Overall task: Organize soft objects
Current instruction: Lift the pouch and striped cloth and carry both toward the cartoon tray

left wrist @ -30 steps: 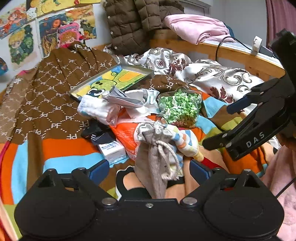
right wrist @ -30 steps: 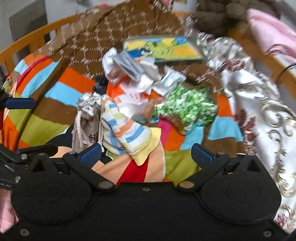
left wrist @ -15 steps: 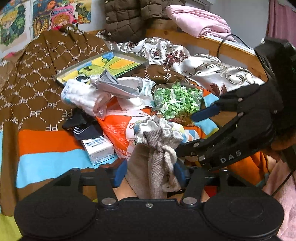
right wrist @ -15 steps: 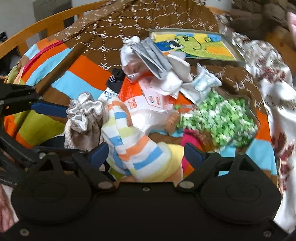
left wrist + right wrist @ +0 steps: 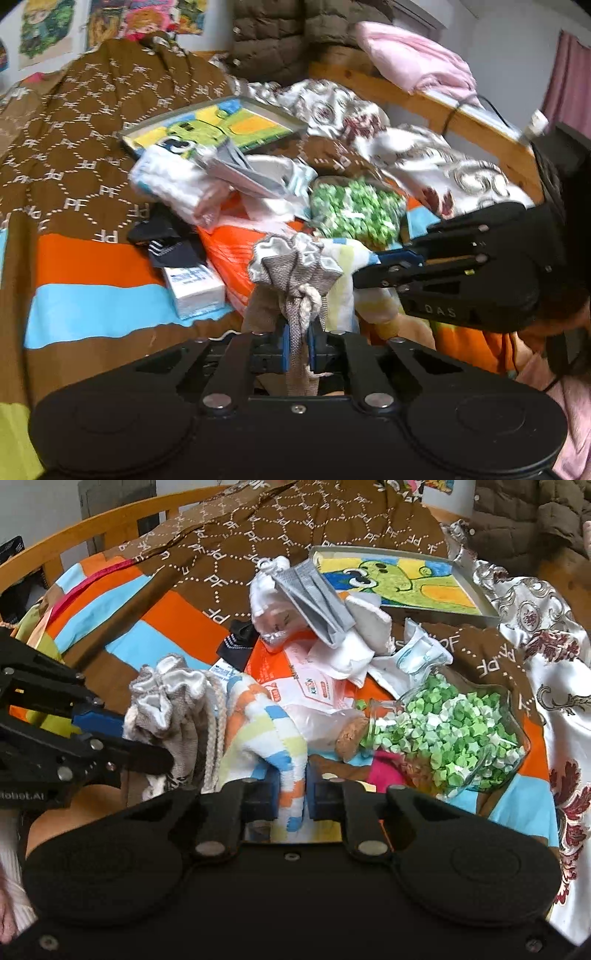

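A grey drawstring pouch (image 5: pixel 295 266) stands upright on the striped bedspread (image 5: pixel 92 302). My left gripper (image 5: pixel 298 345) is closing, and its blue pads pinch the pouch's cord and cloth below the knot. Right beside the pouch lies a pastel striped sock (image 5: pixel 266 731). My right gripper (image 5: pixel 294 794) is closing too, its pads pressing the sock's lower end. In the right wrist view the left gripper (image 5: pixel 147 746) reaches in from the left against the pouch (image 5: pixel 170 701). In the left wrist view the right gripper (image 5: pixel 369 266) comes in from the right onto the sock (image 5: pixel 347 258).
Behind lie an orange-and-white plastic bag (image 5: pixel 314 686), a white bundle with grey cloth (image 5: pixel 314 598), a black sock (image 5: pixel 166 240) and a small white box (image 5: pixel 194 288). A corked glass jar of green paper stars (image 5: pixel 450 738) lies at the right. A picture tray (image 5: pixel 399 583) and wooden bed rail (image 5: pixel 461 114) stand further back.
Both grippers moved forward and down and went from wide open to closed: the left onto the grey pouch, the right onto the striped sock. The right gripper now sits close beside the left.
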`<state>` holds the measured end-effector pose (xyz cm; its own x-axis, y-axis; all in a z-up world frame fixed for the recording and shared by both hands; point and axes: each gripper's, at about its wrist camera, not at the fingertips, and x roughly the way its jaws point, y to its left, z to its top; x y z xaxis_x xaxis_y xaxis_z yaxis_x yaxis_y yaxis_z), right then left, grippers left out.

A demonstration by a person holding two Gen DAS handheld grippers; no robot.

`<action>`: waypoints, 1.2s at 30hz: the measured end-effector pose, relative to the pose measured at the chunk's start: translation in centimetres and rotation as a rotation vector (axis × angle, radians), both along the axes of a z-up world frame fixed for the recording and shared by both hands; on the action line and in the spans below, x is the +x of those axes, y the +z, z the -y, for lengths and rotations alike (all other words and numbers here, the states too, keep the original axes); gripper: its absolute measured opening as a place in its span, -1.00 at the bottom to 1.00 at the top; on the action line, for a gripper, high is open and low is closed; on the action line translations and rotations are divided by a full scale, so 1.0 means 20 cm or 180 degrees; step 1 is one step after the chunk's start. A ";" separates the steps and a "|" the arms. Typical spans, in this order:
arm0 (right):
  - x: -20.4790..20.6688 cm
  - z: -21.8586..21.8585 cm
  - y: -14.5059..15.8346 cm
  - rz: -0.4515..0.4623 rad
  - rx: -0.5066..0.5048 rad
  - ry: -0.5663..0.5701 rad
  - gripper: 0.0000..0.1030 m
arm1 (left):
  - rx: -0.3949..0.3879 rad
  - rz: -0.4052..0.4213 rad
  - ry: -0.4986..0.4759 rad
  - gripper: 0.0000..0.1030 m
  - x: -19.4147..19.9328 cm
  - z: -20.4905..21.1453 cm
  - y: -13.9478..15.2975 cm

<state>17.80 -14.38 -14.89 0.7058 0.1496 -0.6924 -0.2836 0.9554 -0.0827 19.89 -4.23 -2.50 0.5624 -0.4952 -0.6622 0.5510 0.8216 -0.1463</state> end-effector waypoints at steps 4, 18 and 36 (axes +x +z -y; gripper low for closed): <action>-0.05 0.00 0.04 0.0216 0.0017 -0.0004 -0.93 | -0.0254 0.0107 0.0115 -0.85 -0.04 -0.05 0.09; -0.21 0.16 0.31 0.1006 0.0373 -0.0302 -0.94 | -0.0864 0.0348 0.0370 -0.85 0.07 -0.20 0.38; 0.57 0.26 0.84 0.1317 0.0054 -0.0398 -0.94 | -0.0995 0.0785 0.0627 -0.85 1.24 -0.12 0.49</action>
<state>29.30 -19.61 1.87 0.9369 0.0541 -0.3455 -0.1117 0.9825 -0.1491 44.67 -1.80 7.36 0.7885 -0.5179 -0.3319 0.4379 0.8515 -0.2884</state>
